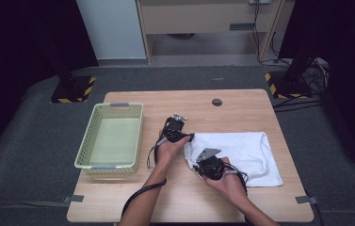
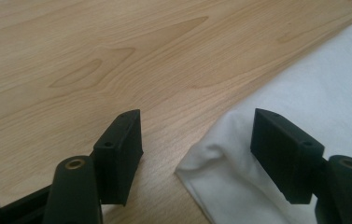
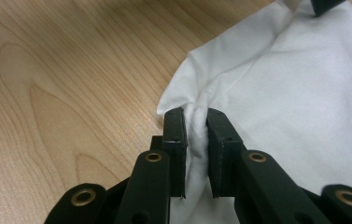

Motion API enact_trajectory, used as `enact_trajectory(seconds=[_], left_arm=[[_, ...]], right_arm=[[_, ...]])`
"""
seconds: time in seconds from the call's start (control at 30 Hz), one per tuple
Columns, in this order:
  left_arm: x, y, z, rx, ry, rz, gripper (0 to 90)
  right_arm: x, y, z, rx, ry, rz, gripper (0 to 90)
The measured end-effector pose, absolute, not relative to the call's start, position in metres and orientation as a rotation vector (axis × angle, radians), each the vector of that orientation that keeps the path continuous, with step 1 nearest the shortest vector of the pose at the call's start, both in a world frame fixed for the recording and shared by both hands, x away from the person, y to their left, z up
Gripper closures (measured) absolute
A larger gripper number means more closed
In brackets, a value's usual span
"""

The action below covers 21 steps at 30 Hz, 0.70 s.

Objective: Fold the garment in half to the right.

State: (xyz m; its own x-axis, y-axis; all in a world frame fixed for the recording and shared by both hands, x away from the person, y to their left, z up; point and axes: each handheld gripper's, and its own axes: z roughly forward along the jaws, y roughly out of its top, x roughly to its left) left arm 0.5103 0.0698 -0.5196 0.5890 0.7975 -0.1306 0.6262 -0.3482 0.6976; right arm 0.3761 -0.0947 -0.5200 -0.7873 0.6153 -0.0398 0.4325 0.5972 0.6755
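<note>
- We found the right gripper (image 3: 195, 122) clenched on the cloth (image 1: 241, 153): in the right gripper view a bunched fold of the white fabric sat pinched between its two pads at the cloth's near edge.
- The left gripper (image 2: 197, 140) was released. In the left gripper view its jaws stood apart, one over bare table (image 2: 117, 56), the other over the cloth, with the cloth's corner lying between them and neither pad pressing on it.
- From the high view, the left gripper (image 1: 177, 132) stood at the cloth's far left corner and the right gripper (image 1: 209, 162) at its near left edge, close to one another.
- We judged the step in hand to be taking hold of the cloth by its left side, one point secured and the second not yet gripped.
- In our judgement the next move called for the left jaws to sink onto the corner and close on it, catching all layers, before any lift or fold; a shallow bite could let the corner slip free.
- The basket (image 1: 86, 141) stood on the table beyond the left gripper's outer side, well apart from the cloth. We saw nothing in it; its pale floor lay bare.
- The cloth otherwise lay flat on the table, spread away from both grippers to the right.
</note>
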Motion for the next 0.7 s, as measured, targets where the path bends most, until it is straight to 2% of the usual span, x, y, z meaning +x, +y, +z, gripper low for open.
enact_trajectory(seconds=[0.13,0.3,0.4,0.5,0.57,0.7], left_arm=[[0.511,0.063,-0.523,2.121,1.114,0.291,37.9],[0.508,0.064,-0.524,2.112,1.103,0.272,48.1],[0.505,0.064,-0.524,2.110,1.081,0.255,61.3],[0.504,0.062,-0.524,2.109,1.054,0.243,78.2],[0.503,0.061,-0.521,2.113,1.033,0.262,82.0],[0.499,0.063,-0.512,2.099,1.013,0.277,83.7]], right_arm=[[0.376,-0.094,-0.520,0.862,2.559,0.970,79.3],[0.378,-0.095,-0.520,0.872,2.553,0.968,79.4],[0.377,-0.095,-0.520,0.871,2.544,0.961,80.0],[0.374,-0.093,-0.519,0.859,2.536,0.953,80.6],[0.372,-0.093,-0.519,0.848,2.533,0.955,80.8],[0.366,-0.091,-0.515,0.823,2.532,0.945,81.0]])
